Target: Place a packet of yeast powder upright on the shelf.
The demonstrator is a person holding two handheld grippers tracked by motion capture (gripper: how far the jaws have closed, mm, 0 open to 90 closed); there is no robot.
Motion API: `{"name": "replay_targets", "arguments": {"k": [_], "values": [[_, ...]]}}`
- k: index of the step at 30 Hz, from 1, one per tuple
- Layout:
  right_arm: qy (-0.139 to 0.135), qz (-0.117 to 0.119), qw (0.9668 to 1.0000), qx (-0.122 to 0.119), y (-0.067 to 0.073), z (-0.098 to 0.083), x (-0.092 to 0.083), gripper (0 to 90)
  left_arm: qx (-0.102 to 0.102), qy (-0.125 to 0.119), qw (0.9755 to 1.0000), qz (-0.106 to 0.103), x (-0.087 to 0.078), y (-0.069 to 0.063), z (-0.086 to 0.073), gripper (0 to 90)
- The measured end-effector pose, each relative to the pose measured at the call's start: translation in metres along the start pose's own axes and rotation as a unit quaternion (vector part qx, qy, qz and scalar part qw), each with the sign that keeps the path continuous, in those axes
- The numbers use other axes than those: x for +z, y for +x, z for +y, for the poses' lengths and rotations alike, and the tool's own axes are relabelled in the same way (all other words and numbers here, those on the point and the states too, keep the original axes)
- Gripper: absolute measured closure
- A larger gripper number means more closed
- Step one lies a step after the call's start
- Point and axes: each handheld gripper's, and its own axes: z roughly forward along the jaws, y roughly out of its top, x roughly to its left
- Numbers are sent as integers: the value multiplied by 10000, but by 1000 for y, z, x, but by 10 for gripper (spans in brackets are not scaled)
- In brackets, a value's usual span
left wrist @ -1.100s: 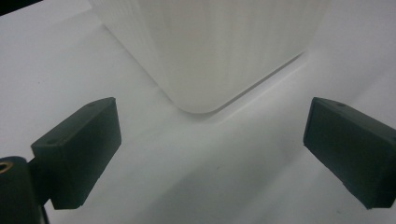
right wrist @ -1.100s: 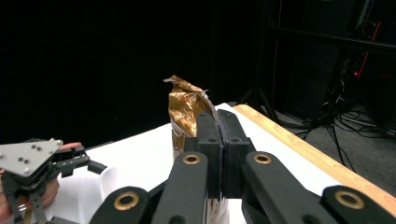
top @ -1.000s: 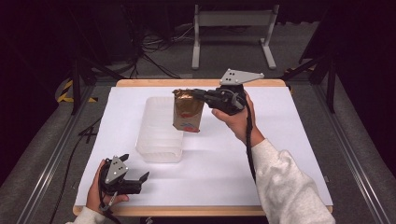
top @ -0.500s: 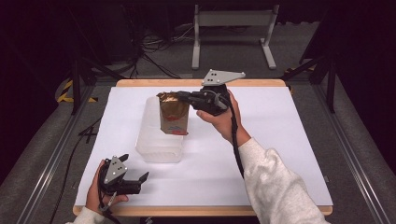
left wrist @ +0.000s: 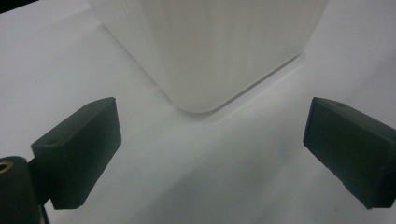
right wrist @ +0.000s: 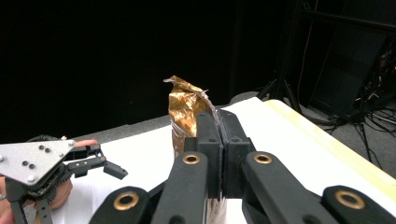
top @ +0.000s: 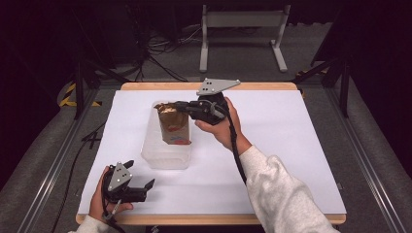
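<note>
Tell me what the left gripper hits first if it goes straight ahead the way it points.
Probably the white bin: the left gripper, open and empty, points at its near corner, with bare table between them.

Site: lab or recording studio | walls: black drapes | desk (top: 301, 145): wooden, white-covered | floor: grey carpet; loose cables (top: 165, 46); metal stand (top: 243, 29); hazard tape (top: 65, 97); aluminium rails (top: 53, 170)
</note>
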Motion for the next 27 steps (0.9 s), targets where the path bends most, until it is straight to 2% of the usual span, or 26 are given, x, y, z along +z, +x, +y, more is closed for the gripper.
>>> {"name": "replay_targets", "arguments": {"k": [3, 8, 10, 18, 27], "values": [[-8, 49, 10000, 29, 0, -1, 1, 887, 1, 1, 10000, -4, 0, 0, 0, 51], [21, -28, 10000, -19, 1, -3, 7, 886, 14, 17, 10000, -6, 0, 0, 0, 51], [49, 49, 10000, 1, 2, -4, 11, 886, 15, 8, 10000, 0, 0, 0, 0, 51], [205, 130, 9997, 71, 3, -19, 23, 884, 11, 8, 10000, 3, 0, 0, 0, 51], [331, 203, 9990, 205, 0, -34, 29, 881, 17, 22, 10000, -4, 0, 0, 0, 51]]}}
